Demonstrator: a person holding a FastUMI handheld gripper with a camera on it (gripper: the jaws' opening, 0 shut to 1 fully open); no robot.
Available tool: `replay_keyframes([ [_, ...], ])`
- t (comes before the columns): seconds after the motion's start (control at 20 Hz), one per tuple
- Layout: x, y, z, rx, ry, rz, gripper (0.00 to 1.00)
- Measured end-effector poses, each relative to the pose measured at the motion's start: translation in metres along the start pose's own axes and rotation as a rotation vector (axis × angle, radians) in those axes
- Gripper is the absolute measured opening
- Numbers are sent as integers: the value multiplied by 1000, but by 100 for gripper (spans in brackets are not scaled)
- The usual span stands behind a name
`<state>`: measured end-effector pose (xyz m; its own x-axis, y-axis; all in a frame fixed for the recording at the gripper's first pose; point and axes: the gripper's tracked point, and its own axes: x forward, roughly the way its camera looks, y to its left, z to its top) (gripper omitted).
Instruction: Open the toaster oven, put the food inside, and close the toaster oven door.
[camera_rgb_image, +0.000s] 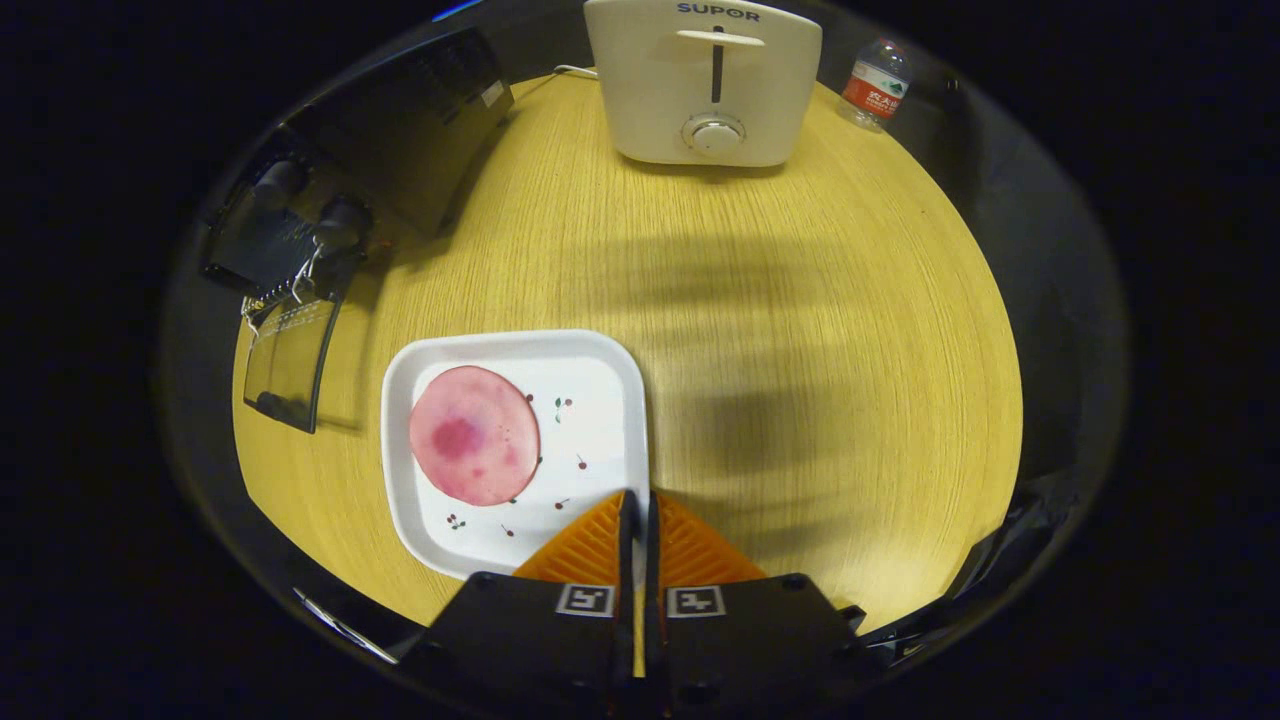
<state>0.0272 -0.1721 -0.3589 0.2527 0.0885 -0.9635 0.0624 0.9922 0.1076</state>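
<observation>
A black toaster oven (370, 160) stands at the far left of the wooden table (780, 330), its glass door (290, 365) folded down open toward the table. A round pink slice of food (474, 434) lies on a white square plate (600, 400) just ahead of the fingers and to their left. My gripper (638, 500) hovers over the plate's near right corner with its fingers closed together and nothing between them.
A white pop-up toaster (705, 85) stands at the far side of the table, with a small water bottle (874, 85) to its right. Bare tabletop spreads between the plate and the toaster and off to the right.
</observation>
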Motion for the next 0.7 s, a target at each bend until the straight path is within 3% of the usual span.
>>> replay_keyframes([
  [0.4,3,4,-7,105,28,94,2],
  [0.7,-14,25,-19,286,-8,248,2],
])
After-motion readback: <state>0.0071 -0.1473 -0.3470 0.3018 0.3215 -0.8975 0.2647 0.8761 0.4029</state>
